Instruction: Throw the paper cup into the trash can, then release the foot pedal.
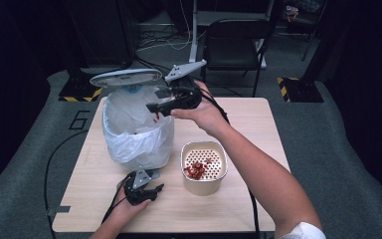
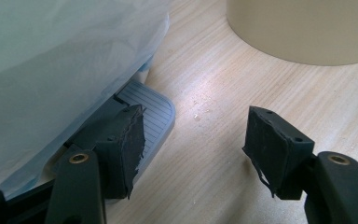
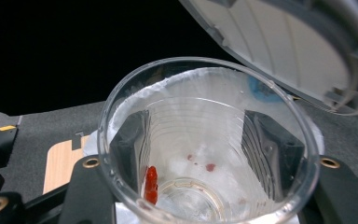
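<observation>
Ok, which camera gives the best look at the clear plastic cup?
The right gripper view: the clear cup sits large between that gripper's jaws, mouth toward the camera, with a red piece stuck inside. In the high view it is small and hard to make out in the right gripper, tipped over the lined bin. The left gripper view offers nothing of it.

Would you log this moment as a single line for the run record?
left gripper: jaw on pedal, lid up | right gripper: holds clear cup over bin | red piece in cup
</observation>
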`<move>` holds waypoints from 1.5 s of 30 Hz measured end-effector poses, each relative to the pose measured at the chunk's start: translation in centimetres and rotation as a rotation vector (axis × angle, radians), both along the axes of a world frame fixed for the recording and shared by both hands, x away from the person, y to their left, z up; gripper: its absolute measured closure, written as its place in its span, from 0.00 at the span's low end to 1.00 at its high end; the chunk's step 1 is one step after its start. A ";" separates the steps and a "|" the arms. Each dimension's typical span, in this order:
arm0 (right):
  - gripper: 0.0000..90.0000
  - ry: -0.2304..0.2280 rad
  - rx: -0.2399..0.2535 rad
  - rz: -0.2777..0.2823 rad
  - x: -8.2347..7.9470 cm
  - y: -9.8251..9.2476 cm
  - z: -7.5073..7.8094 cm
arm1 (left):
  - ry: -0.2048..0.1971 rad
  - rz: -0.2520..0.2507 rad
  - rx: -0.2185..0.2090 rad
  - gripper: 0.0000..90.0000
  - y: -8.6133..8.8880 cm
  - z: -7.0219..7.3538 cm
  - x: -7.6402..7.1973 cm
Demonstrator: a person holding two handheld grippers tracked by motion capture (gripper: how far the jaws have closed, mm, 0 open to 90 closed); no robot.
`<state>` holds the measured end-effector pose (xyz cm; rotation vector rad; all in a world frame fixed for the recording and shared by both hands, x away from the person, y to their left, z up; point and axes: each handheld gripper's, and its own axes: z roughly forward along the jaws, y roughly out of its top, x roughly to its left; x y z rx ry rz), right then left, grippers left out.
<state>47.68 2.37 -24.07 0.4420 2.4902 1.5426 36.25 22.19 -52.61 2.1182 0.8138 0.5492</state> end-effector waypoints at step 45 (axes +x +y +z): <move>0.20 0.072 -0.017 -0.230 2.4 7.9 -4.8 | 0.001 0.002 0.000 0.42 0.0 0.0 0.0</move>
